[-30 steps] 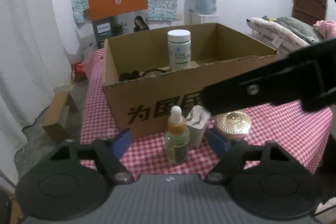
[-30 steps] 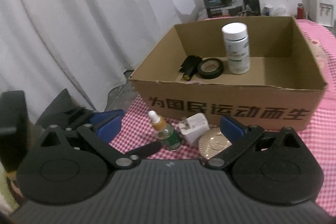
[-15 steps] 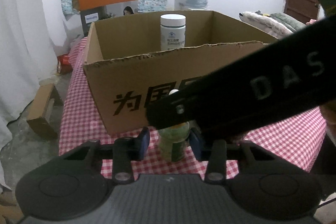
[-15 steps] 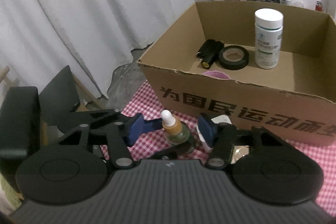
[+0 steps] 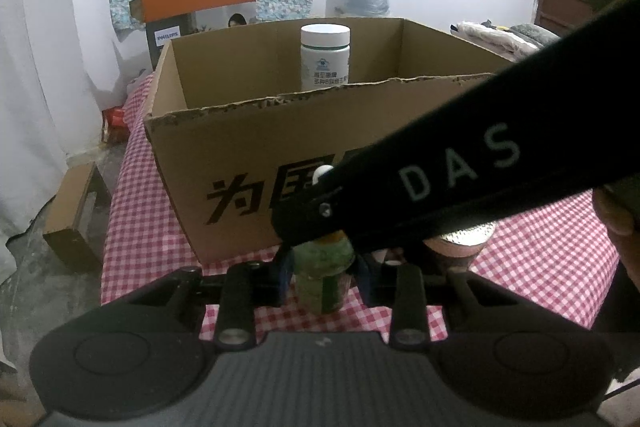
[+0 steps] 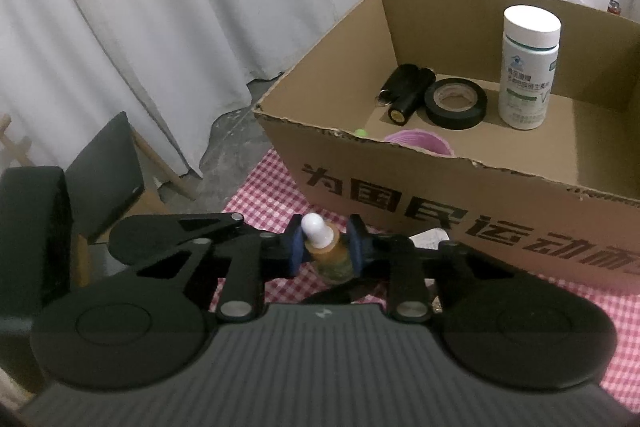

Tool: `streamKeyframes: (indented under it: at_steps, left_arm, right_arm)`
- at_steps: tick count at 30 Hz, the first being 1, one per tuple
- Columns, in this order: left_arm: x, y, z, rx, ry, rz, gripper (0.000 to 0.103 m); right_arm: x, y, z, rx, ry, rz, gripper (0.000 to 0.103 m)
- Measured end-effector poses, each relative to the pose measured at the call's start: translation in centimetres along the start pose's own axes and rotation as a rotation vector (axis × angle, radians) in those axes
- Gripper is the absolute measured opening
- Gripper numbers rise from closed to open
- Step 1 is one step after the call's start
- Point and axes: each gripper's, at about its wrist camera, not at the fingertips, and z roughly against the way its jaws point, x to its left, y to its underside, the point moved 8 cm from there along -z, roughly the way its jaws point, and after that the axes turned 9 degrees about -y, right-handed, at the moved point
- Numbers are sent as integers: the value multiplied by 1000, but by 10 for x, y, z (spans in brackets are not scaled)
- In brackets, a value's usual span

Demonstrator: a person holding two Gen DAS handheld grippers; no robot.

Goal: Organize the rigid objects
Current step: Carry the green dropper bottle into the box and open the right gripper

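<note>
Red-checked tablecloth [image 5: 136,227] carries one cardboard box [image 5: 248,163] and one dropper bottle [image 5: 322,275], which your left gripper [image 5: 322,273] and right gripper [image 6: 325,247], jaws just closing, both pinch.

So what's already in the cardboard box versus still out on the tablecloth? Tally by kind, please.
In box:
White pill bottle: 1
Black tape roll: 1
Black cylinder: 1
Pink round item: 1
On cloth:
Dropper bottle, gripped by both grippers: 1
White plug: 1
Gold-lidded jar: 1
Total: 7
</note>
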Motion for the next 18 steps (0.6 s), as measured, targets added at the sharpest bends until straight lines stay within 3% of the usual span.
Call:
streamKeyframes:
  at_steps: [9,18]
  left_arm:
    - [2,-8,26,-41,-42,-3,33]
    - [5,-53,79,-125,-51,0,33]
  right_arm:
    - [15,-3,15,-24,-31,42,21]
    - [51,-36,69,-115,-87,172,21]
